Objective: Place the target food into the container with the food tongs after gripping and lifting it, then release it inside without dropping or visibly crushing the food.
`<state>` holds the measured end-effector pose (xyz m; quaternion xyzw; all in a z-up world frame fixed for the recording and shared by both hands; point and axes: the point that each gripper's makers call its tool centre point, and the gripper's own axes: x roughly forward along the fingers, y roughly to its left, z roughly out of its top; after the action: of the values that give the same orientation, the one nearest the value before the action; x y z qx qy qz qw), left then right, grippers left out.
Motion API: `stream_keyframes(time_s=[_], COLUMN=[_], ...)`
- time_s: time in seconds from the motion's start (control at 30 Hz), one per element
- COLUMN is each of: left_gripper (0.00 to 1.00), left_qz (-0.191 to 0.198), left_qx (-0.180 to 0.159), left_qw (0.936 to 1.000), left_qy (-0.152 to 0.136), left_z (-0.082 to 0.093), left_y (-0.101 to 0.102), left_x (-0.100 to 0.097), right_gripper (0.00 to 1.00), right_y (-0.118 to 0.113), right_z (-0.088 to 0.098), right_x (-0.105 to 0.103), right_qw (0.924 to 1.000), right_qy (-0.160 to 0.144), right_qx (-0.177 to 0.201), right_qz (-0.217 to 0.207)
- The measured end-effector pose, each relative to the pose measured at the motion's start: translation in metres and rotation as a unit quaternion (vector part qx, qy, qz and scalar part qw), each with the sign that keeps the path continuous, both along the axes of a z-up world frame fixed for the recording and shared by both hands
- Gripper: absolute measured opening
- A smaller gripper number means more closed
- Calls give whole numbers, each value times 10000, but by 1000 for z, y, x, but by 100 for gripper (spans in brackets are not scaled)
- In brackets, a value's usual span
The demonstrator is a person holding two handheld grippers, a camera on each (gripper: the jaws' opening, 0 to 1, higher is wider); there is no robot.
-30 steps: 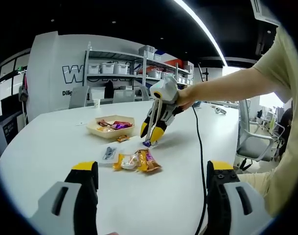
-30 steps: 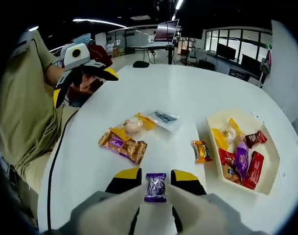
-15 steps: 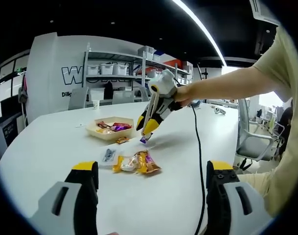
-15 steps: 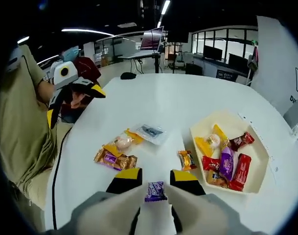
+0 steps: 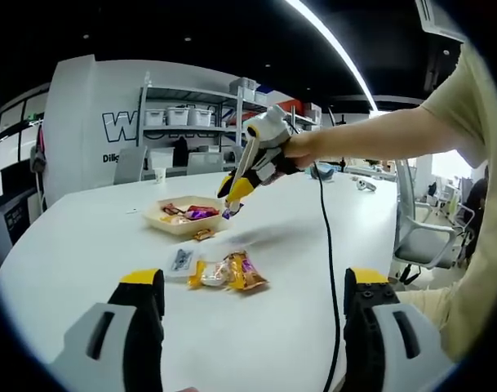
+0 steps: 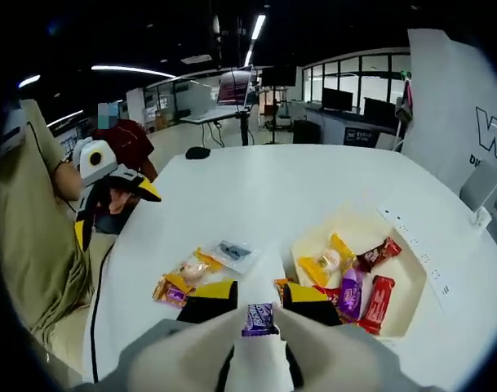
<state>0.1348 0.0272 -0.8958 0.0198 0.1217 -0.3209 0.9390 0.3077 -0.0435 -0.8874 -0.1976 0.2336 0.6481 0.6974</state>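
In the left gripper view, the shallow cream rectangular tray (image 5: 171, 222) sits on the white round table (image 5: 85, 253) and holds several wrapped sweets. Just in front of the tray, nearer the camera, lie a small clear packet (image 5: 182, 259) and a cluster of orange and gold wrapped snacks (image 5: 228, 271). Above the tray's right end hangs the right gripper (image 5: 232, 204), its yellow-tipped jaws pinched on a small purple wrapped candy (image 5: 229, 211), clear of the table. The left gripper (image 5: 246, 318) rises at the bottom of the view, on the side of the snacks away from the tray, its jaws spread wide with nothing between them.

In the right gripper view, the jaws close on the purple candy (image 6: 258, 319), with the tray (image 6: 411, 282) just beyond and to the right.
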Motion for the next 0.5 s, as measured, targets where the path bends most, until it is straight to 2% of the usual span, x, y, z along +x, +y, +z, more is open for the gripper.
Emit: stream_keyframes(time_s=[0.37, 0.5], left_gripper=[89, 89], left_qz=[17, 29], left_qx=[-19, -21], left_qw=[10000, 10000], left_qy=[-20, -25], left_z=[1, 1], left_y=[1, 3], left_x=[-1, 0], right_gripper=[17, 17], right_y=[14, 21], right_z=[24, 35], right_x=[34, 51], right_qw=[9989, 9974], right_qy=[-240, -421], right_qx=[91, 114], right_qz=[-380, -576])
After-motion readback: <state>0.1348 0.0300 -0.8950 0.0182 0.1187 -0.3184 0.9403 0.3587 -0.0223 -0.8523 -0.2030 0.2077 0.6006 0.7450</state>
